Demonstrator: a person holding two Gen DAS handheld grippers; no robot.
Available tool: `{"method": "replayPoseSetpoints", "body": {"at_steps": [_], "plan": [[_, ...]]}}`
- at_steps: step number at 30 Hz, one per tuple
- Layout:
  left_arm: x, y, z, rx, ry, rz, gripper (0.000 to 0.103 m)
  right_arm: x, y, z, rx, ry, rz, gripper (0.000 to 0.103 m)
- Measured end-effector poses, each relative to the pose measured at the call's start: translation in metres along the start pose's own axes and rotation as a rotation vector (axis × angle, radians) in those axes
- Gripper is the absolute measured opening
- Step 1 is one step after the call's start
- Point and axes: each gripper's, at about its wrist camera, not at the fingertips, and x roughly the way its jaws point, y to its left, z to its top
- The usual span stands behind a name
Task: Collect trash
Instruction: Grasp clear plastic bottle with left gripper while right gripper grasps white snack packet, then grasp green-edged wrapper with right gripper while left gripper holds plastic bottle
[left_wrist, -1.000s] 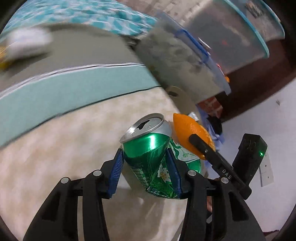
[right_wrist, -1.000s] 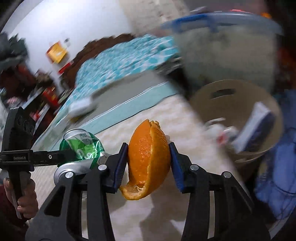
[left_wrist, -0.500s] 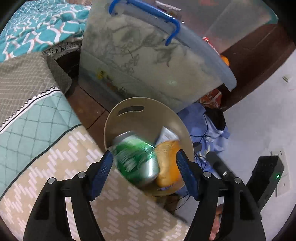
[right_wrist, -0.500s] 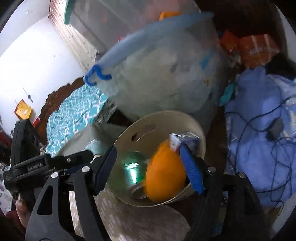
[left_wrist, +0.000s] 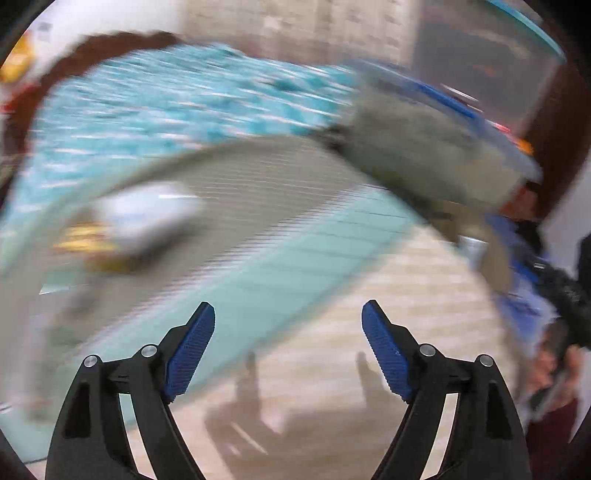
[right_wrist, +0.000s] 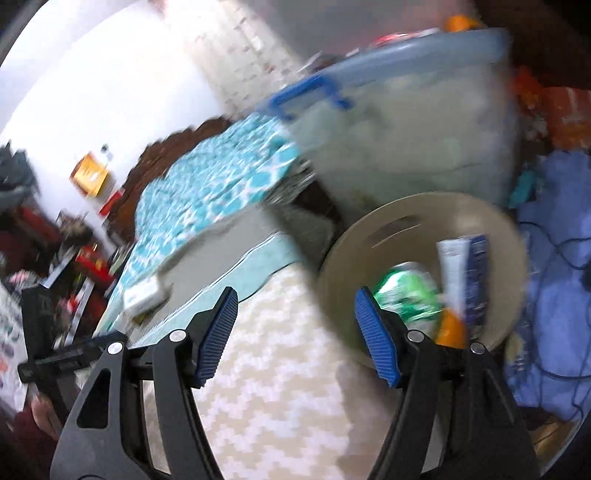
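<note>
Bin (right_wrist: 376, 225): round beige plastic basket with a slot handle in its wall, standing upright beside the bed's edge, mouth open upward.
Can (right_wrist: 408, 293): green drink can, dented, lying tilted inside the bin.
Orange peel (right_wrist: 451, 328): orange piece low in the bin, just beside the can.
Carton (right_wrist: 461, 273): white-and-blue packet, standing on end inside the bin against the can and peel.

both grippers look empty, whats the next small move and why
Probably swing the left gripper toward the white item lying on the bed cover, beside something yellow. Both grippers are open and empty; the right gripper is by the bin, where the green can and orange peel already lie. Heavy blur hides what the white item is.
</note>
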Motion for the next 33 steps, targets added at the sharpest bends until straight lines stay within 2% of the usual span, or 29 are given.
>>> {"method": "replayPoseSetpoints", "body": {"at_steps": [1,2,4,7,9,12,15,20,23,25,27,31,33], "plan": [[-0.012,0.030,-0.005,-0.014,-0.019,0.085,0.086,0.010,0.013,-0.002,-0.026,0.032,0.019,0.068],[-0.021,0.054,-0.010,-0.025,-0.033,0.156,0.094,0.018,0.023,-0.003,-0.046,0.055,0.031,0.070],[-0.030,0.099,-0.017,-0.057,-0.030,0.254,0.094,0.039,0.051,-0.007,-0.100,0.119,0.067,0.081],[-0.028,0.150,-0.026,-0.114,0.026,0.325,0.094,0.081,0.107,-0.009,-0.195,0.203,0.135,0.090],[-0.023,0.168,-0.029,-0.118,0.038,0.320,0.094,0.111,0.142,-0.006,-0.249,0.242,0.182,0.094],[-0.007,0.179,-0.029,-0.112,0.067,0.258,0.094,0.167,0.198,0.004,-0.306,0.290,0.252,0.097],[0.008,0.189,-0.031,-0.112,0.085,0.262,0.094,0.225,0.241,0.019,-0.304,0.325,0.293,0.099],[0.027,0.198,-0.038,-0.186,0.102,0.214,0.094,0.317,0.265,0.035,-0.178,0.410,0.270,0.099],[0.029,0.194,-0.042,-0.157,0.084,0.259,0.094,0.353,0.265,0.033,-0.123,0.478,0.233,0.099],[0.025,0.191,-0.045,-0.142,0.063,0.256,0.091,0.363,0.268,0.025,-0.151,0.548,0.233,0.096],[0.021,0.187,-0.047,-0.108,0.048,0.254,0.077,0.357,0.267,0.018,-0.161,0.597,0.325,0.090],[0.007,0.179,-0.060,-0.103,0.055,0.218,0.068,0.316,0.265,-0.011,-0.272,0.713,0.480,0.086],[-0.004,0.173,-0.073,-0.109,0.051,0.201,0.066,0.288,0.258,-0.031,-0.341,0.758,0.516,0.088]]}}
